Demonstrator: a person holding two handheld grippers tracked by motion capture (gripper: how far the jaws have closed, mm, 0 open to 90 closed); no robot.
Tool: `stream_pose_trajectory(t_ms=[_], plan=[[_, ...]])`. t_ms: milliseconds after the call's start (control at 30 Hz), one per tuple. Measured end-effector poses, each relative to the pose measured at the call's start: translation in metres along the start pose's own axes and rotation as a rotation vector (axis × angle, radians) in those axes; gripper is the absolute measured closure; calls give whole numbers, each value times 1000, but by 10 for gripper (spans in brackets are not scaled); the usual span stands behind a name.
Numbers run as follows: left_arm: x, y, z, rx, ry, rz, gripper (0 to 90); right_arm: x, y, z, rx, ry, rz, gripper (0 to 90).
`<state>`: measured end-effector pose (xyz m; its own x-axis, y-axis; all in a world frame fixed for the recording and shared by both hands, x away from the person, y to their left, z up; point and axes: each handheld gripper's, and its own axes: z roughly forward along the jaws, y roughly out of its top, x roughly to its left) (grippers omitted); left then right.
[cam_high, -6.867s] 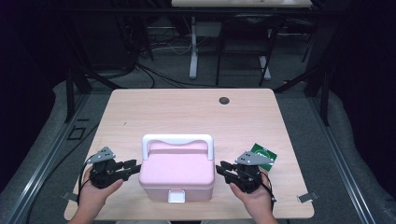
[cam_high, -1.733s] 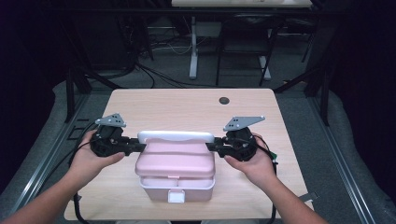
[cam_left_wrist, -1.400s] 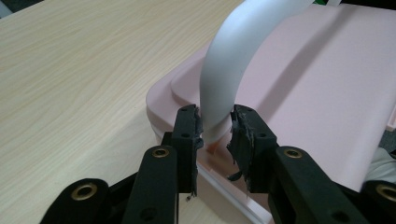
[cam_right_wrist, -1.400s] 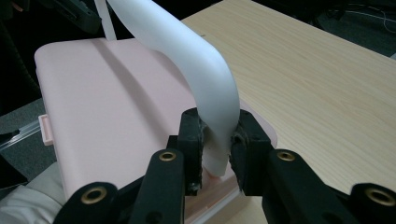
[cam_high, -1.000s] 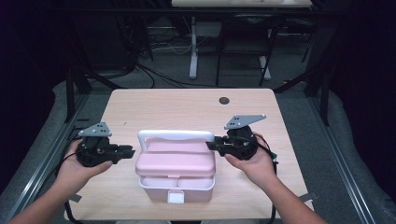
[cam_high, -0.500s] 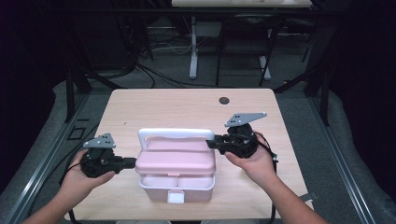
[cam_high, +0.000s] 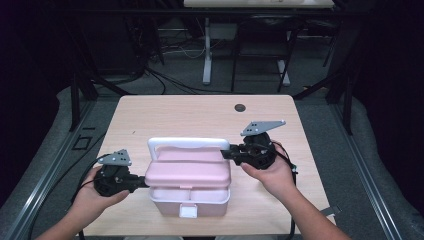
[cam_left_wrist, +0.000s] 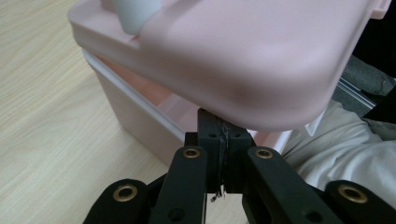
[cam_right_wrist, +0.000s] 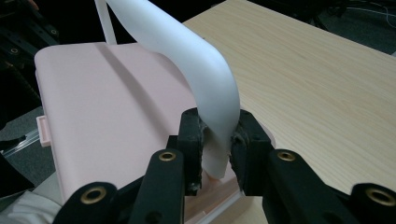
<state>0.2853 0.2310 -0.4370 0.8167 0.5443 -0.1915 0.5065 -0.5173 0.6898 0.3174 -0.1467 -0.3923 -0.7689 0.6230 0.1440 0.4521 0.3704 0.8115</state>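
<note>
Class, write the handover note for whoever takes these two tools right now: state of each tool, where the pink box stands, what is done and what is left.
Right tool: shut on the white handle at its right end, holding it upright.
Left tool: jaws shut with nothing between them, tip tucked under the left edge of the lid.
Pink box: near the table's front edge.
Done: lid lifted off the base, a gap showing.
Left: probably swinging the lid fully open.

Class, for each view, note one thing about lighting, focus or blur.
High view: table evenly lit, surroundings dark, whole picture slightly soft. Left gripper view: lid bright and a little soft, jaws sharp. Right gripper view: white handle nearly washed out, background dark.
</note>
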Motion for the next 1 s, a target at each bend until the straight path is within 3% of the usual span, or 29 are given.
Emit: stream_pose_trajectory(t_ms=[400, 1000], plan=[[-7, 4, 9, 12, -24, 18, 891, -1, 0, 0, -4, 2, 0, 745], [-11, 10, 3, 6, -25, 33, 892, -3, -1, 0, -16, -5, 2, 726]])
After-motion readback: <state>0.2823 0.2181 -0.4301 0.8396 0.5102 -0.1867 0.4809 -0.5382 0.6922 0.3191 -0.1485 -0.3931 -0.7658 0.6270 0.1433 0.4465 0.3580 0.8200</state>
